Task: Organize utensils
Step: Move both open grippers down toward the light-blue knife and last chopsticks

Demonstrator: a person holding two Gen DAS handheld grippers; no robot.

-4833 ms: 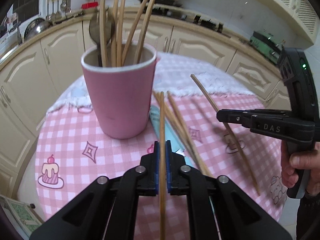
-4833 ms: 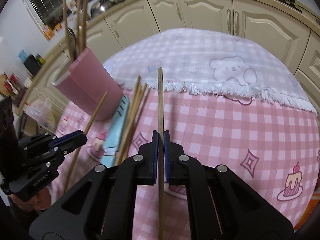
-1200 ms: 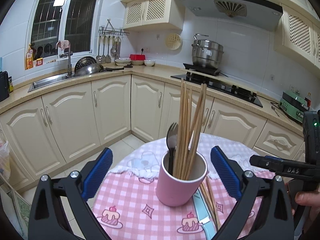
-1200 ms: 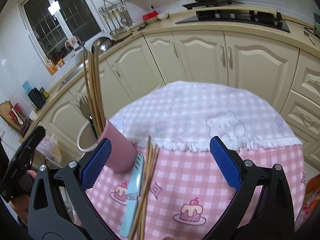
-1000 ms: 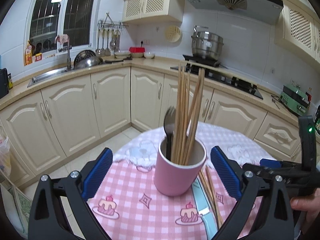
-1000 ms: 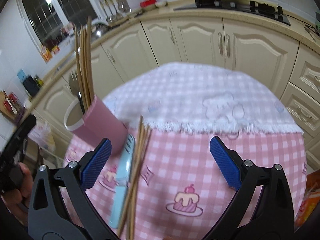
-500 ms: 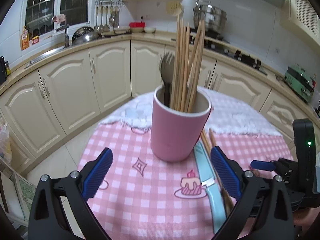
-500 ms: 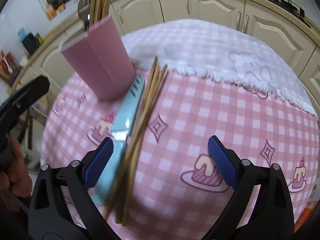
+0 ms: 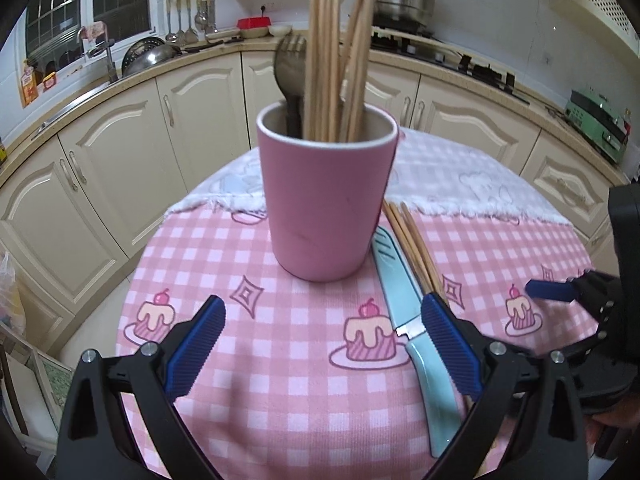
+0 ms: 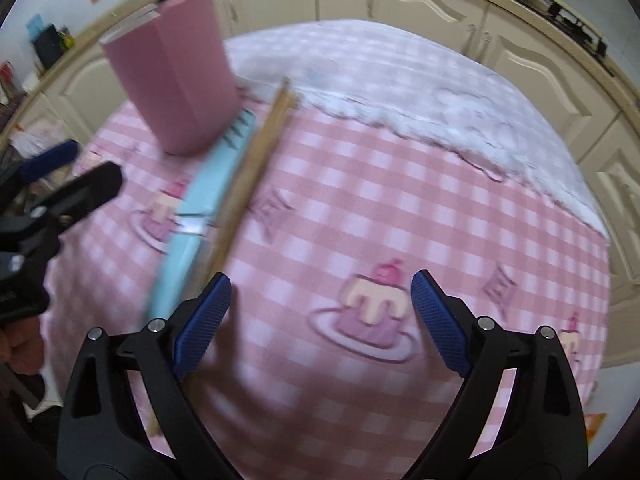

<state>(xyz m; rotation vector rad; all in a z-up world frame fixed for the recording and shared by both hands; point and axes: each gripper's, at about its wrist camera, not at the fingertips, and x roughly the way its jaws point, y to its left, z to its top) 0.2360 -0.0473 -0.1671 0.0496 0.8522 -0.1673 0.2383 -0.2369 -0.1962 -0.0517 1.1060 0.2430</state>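
A pink cup (image 9: 327, 196) stands upright on the pink checked tablecloth and holds several wooden chopsticks (image 9: 334, 56) and a dark fork (image 9: 291, 68). Right of it lie a light-blue knife (image 9: 416, 320) and a bundle of loose chopsticks (image 9: 412, 244). My left gripper (image 9: 324, 348) is open and empty, low over the cloth in front of the cup. My right gripper (image 10: 320, 320) is open and empty, low over the cloth; its left pad (image 10: 202, 320) is beside the near end of the loose chopsticks (image 10: 256, 168). The cup (image 10: 172, 80) and knife (image 10: 204, 208) show blurred there.
The round table's cloth (image 9: 280, 380) ends near cream kitchen cabinets (image 9: 100, 184) all around. A white fringed cloth (image 9: 460, 184) covers the far half. The right gripper (image 9: 580, 308) shows at the right edge, the left gripper (image 10: 52, 196) at the left.
Both grippers have come down and closer to the table, staying open. The right gripper has moved toward the loose chopsticks and knife; the cup looms larger in the left wrist view.
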